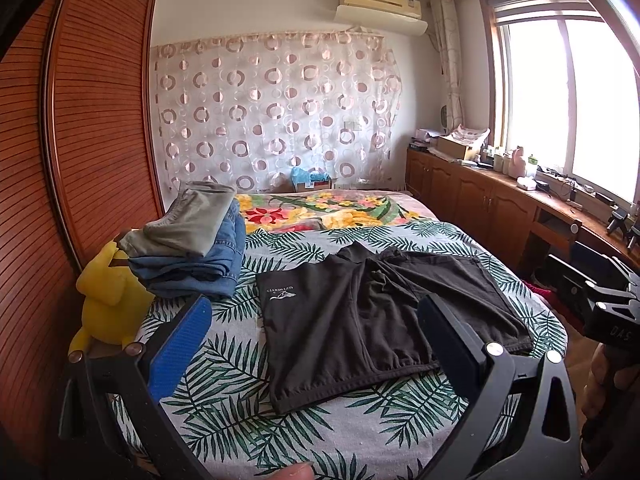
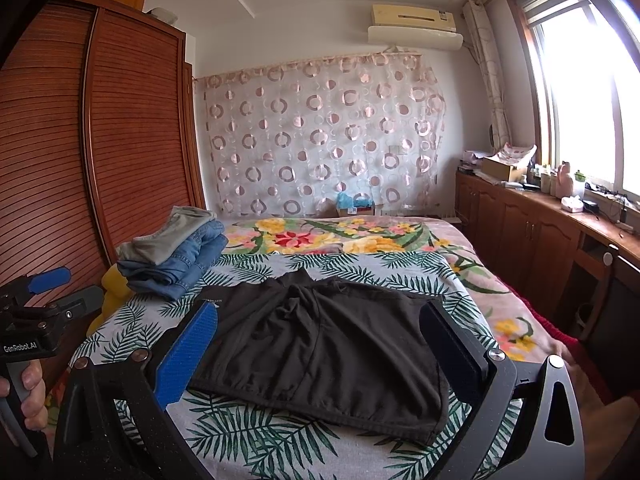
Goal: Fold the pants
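1. The black pants [image 1: 372, 320] lie flat on the bed [image 1: 248, 408], on the leaf-print sheet.
2. They look folded over, with the white logo [image 1: 280, 294] near their left edge.
3. The left gripper [image 1: 316, 344] hangs in the air just in front of the pants. Its jaws are wide apart and hold nothing.
4. The right gripper [image 2: 320, 344] also hangs just in front of the pants. Its jaws are wide apart too, with nothing in them.
5. Neither gripper touches the pants.
6. A stack of folded clothes [image 1: 192, 248] sits on the bed to the left of the pants, a little way off. Gray is on top and blue jeans are below.
7. A yellow toy [image 1: 108, 296] sits left of the stack, at the bed's edge.
8. A flower blanket [image 1: 320, 208] covers the bed behind the pants.
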Action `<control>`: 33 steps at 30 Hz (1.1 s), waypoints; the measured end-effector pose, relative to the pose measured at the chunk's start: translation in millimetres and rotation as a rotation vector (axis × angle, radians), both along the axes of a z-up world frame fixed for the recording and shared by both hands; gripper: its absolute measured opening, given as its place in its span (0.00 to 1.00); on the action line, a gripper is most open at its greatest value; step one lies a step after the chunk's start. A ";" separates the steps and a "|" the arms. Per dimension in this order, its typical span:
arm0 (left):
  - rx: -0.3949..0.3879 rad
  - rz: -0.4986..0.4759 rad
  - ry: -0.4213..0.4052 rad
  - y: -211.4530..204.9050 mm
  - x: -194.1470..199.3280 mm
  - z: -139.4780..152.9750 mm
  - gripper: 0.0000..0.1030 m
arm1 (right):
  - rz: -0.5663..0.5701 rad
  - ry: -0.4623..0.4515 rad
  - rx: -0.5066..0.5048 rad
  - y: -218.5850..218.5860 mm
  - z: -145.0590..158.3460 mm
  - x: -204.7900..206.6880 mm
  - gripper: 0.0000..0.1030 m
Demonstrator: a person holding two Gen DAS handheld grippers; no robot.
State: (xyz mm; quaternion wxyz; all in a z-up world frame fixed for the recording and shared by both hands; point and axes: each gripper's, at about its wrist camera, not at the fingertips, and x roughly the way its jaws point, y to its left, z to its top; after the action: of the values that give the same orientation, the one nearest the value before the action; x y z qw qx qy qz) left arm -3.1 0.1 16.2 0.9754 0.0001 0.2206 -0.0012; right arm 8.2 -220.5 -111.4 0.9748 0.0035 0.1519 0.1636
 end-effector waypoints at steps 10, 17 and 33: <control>0.001 0.000 -0.001 -3.2 -2.8 1.6 1.00 | -0.001 0.001 0.000 -0.1 -0.3 -0.2 0.98; 0.000 0.002 -0.003 -3.0 -3.0 1.5 1.00 | -0.001 0.000 0.000 0.2 -0.1 -0.2 0.98; 0.000 0.001 -0.006 -3.0 -3.7 1.0 1.00 | 0.000 -0.002 0.003 -1.6 -0.5 0.7 0.98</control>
State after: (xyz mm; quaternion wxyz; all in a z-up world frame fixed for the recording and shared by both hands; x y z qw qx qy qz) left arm -6.8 -2.9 17.1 0.9760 -0.0001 0.2176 -0.0009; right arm 8.9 -222.1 -111.9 0.9749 0.0047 0.1508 0.1637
